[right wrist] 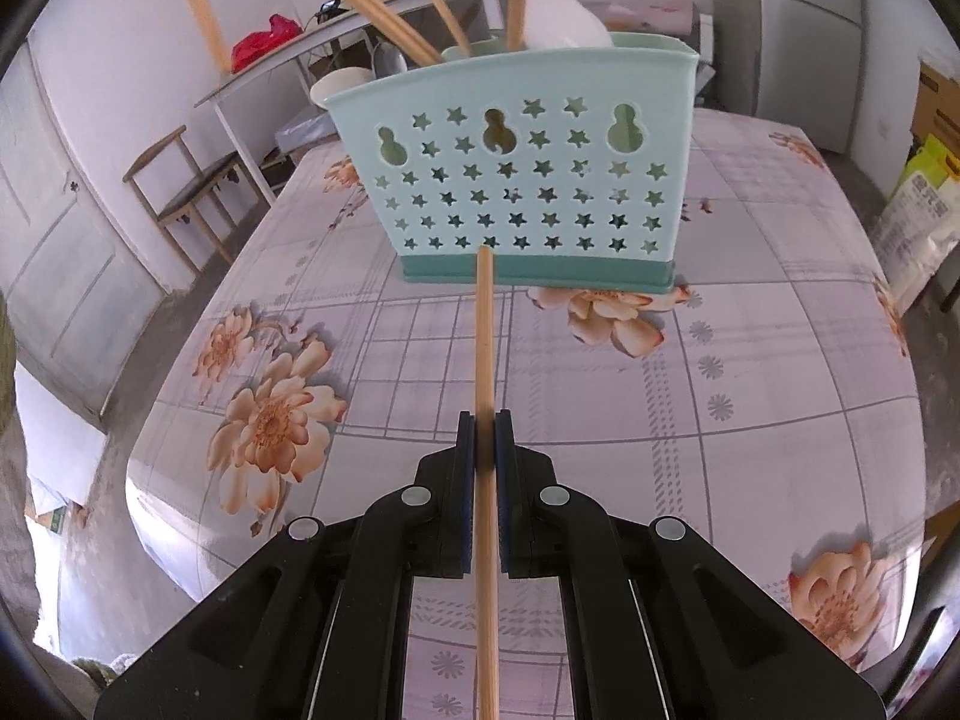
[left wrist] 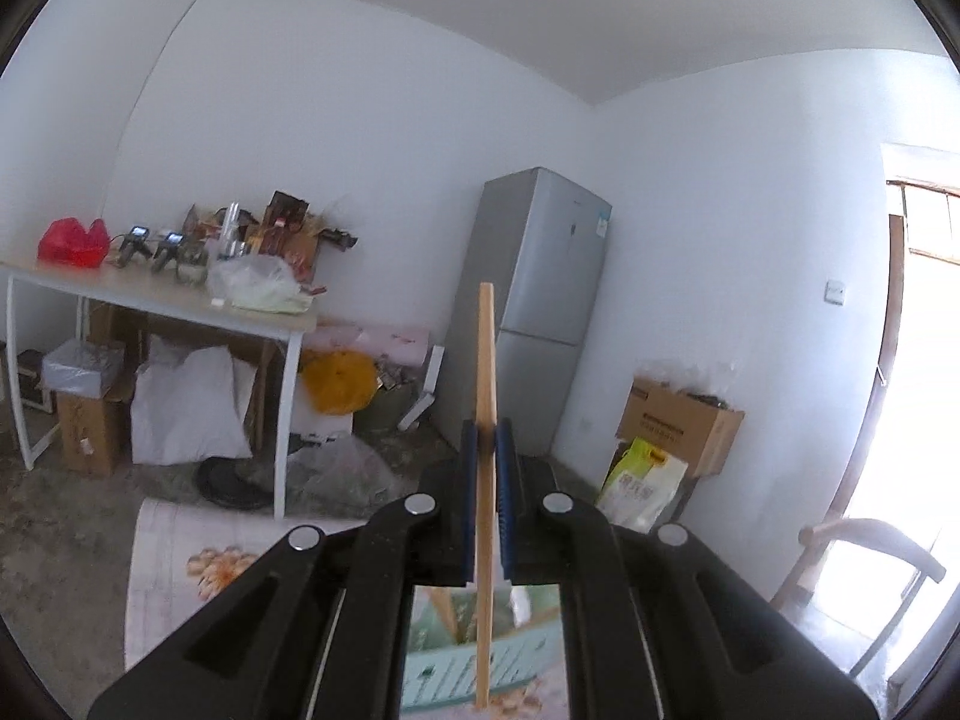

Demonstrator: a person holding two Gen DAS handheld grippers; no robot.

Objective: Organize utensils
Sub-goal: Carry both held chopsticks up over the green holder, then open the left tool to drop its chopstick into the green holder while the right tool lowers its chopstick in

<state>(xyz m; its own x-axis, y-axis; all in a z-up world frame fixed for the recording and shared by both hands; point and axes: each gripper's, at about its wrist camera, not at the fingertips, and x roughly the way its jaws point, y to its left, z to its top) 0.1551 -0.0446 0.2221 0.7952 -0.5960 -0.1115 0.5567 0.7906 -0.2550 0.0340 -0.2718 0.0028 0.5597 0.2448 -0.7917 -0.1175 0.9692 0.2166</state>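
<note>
- Left wrist view: the left hand-held gripper (left wrist: 486, 447) is clenched on 1 wooden chopstick (left wrist: 485, 360), which stands upright and runs down past the teal utensil basket (left wrist: 480, 669) seen low between the arms. The basket sits on the floral-clothed desk (left wrist: 174, 564).
- Right wrist view: the right hand-held gripper (right wrist: 485, 441) grasps a second chopstick (right wrist: 483, 348) lying along its fingers, tip pointing at the star-holed basket (right wrist: 516, 168), which holds several more chopsticks (right wrist: 372, 9) and stands on the desk (right wrist: 750, 420).

White walls (left wrist: 360, 90), grey fridge (left wrist: 540, 276), cluttered table (left wrist: 150, 294)
</note>
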